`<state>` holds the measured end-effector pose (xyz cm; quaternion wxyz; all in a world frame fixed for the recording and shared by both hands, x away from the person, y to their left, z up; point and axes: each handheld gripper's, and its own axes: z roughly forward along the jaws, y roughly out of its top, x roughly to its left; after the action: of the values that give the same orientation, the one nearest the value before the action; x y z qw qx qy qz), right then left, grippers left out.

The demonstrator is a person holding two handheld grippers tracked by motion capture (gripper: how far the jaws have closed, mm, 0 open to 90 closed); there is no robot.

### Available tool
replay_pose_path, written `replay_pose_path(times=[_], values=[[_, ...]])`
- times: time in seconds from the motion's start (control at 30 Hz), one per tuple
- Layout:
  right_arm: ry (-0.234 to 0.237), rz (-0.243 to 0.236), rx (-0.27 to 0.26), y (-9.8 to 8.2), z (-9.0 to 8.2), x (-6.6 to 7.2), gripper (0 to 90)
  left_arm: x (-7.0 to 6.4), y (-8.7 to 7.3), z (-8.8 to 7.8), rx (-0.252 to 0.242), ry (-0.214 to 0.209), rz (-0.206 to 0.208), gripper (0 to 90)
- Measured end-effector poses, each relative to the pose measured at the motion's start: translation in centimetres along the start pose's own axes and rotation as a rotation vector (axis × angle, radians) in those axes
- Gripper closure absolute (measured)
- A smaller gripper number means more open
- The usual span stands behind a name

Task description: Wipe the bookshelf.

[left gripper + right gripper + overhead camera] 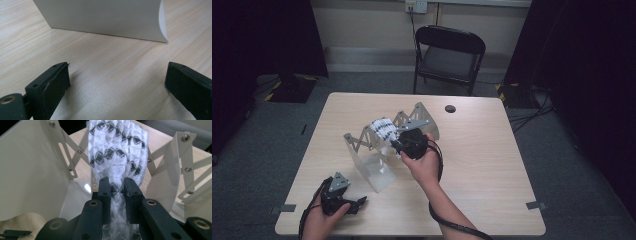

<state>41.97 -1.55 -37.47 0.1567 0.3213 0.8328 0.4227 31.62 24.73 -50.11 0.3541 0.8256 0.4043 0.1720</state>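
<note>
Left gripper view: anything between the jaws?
No. The left gripper stands open over bare table, with the white rack beyond.

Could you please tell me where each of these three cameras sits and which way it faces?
High view: above the person's side, facing forward and down on the light wooden table; both hands show.
Left gripper view: on the left gripper, low over the tabletop, facing the white folding metal rack; its open jaws show.
Right gripper view: on the right gripper, facing the white-and-black knitted cloth.
Shared: all show the rack.

White rack (382,165) on wooden table (492,165)
</note>
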Motion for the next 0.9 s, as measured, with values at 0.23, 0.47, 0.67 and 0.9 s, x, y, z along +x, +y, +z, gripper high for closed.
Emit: replay_pose_path(times=[0.23,0.47,0.67,0.9], values=[[-0.025,0.007,0.007,-0.3,0.1,-0.7,77.7,0.0,0.0,0.0,0.0,-0.001,0.0,5.4],[-0.003,-0.007,0.019,-0.6,0.5,-0.4,77.7,0.0,0.0,0.0,0.0,-0.001,0.0,5.4],[0.011,-0.017,0.042,-1.3,1.9,0.3,77.6,0.0,0.0,0.0,0.0,-0.001,0.001,5.4],[0.017,-0.021,0.072,-2.7,3.4,0.6,77.6,0.0,0.0,0.0,0.002,-0.002,0.002,5.2]])
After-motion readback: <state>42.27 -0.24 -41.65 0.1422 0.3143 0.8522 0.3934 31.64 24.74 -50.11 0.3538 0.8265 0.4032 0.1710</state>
